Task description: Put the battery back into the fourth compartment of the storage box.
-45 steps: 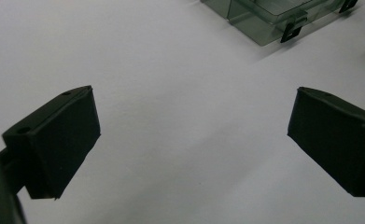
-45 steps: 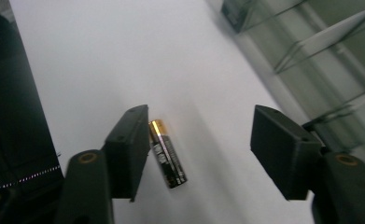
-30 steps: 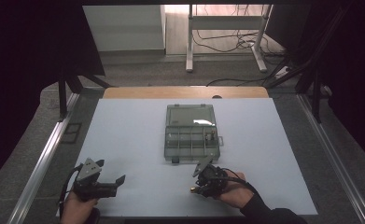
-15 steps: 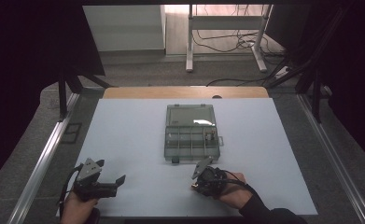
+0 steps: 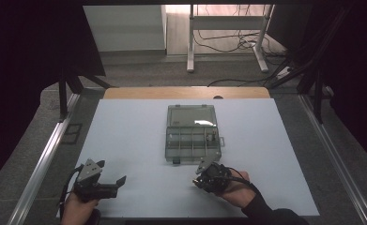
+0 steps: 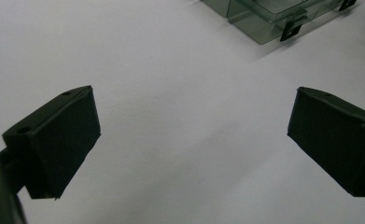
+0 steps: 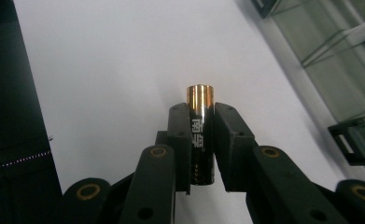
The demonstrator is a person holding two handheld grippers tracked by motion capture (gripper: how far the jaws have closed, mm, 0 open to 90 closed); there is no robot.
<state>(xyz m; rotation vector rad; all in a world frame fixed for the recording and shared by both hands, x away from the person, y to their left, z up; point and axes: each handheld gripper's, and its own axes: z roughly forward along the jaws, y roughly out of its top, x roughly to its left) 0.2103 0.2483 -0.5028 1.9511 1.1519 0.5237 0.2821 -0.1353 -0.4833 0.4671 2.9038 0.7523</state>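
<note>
A black battery with a gold end (image 7: 200, 100) stands upright between the pads of my right gripper (image 7: 201, 114), which is shut on it just above the white table. From above, the right gripper (image 5: 197, 179) sits close to the front edge of a clear grey compartment box (image 5: 192, 136), jaws pointing left. The box lies open at the table's middle, with its lid folded back. My left gripper (image 5: 110, 172) rests at the front left, jaws wide open with only bare table between them (image 6: 194, 135).
The white table top (image 5: 125, 136) stretches around the box. The box's corner and black latches (image 6: 290, 32) lie beyond the left jaws. The box wall (image 7: 339, 56) is to the right of the battery. The table's dark near edge (image 7: 12, 140) is close.
The right gripper has shifted and turned slightly in front of the box. The left gripper has stayed in place.
</note>
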